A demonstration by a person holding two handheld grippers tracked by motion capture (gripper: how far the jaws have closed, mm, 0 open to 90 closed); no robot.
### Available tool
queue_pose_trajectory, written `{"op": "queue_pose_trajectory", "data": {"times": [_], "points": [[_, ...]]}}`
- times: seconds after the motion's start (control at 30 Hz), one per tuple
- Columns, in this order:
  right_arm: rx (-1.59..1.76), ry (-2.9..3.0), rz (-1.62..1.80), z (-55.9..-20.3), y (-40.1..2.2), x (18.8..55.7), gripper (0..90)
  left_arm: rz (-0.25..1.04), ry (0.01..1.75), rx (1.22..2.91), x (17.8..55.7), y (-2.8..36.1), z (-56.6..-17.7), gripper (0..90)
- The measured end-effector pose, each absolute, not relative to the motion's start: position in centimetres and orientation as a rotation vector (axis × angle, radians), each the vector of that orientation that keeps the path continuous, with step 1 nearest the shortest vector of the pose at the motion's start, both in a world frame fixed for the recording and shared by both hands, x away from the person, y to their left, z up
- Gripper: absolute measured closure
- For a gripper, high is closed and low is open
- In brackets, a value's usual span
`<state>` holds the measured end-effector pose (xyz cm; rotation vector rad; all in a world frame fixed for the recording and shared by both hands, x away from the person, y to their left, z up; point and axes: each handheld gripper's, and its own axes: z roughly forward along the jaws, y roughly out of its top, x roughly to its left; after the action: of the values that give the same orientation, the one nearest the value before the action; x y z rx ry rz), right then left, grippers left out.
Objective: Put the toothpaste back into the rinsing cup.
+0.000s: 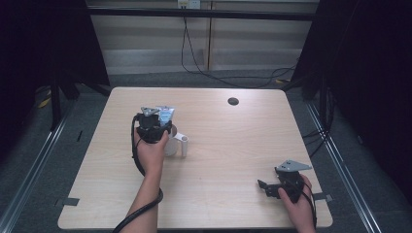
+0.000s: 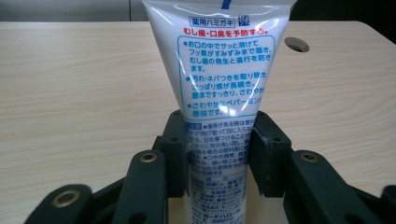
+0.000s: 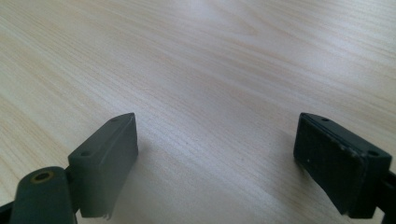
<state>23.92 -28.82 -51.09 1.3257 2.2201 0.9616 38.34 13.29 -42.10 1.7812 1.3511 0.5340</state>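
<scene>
Left gripper (image 1: pixel 154 127) at about ten o'clock on the worktop (image 1: pixel 233 145), fingers (image 2: pixel 175 149) nearly together and clamped on the lower part of a tube (image 2: pixel 224 79) — white, printed in blue and red, wide crimped end fanning upward away from the pads. Held upright over a white cup (image 1: pixel 171 141), whose handle (image 1: pixel 184 144) sticks out toward three o'clock; whether the tube's bottom end has entered the cup cannot be told, hidden under the hand. Right gripper (image 1: pixel 273 187) resting near five o'clock, well apart from the cup, fingers (image 3: pixel 105 161) spread wide with nothing between them, bare wood beneath. Likely step: lowering the tube into the cup. Risks from here — the soft, glossy tube could slide down through the pads if the squeeze eases early, landing crooked or outside the rim. Too hard a squeeze could buckle the body or press paste toward the cap. A tilted descent could catch the cup's rim and tip it, since the cup stands unbraced with the other gripper far off. Released too high, the top-heavy flat end could swing the tube over the edge, toppling cup and tube together. Cable trailing along the left forearm could drag the hand off line.
</scene>
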Motion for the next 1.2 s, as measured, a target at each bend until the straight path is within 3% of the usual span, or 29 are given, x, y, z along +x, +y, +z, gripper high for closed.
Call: {"op": "queue_pose_trajectory", "data": {"times": [1.2], "points": [[1.323, 2.220, 0.962, -51.10, -28.83, 23.93, 13.3, 0.509, 1.374, 1.861, 37.65, 13.73, -42.79, 58.5]]}}
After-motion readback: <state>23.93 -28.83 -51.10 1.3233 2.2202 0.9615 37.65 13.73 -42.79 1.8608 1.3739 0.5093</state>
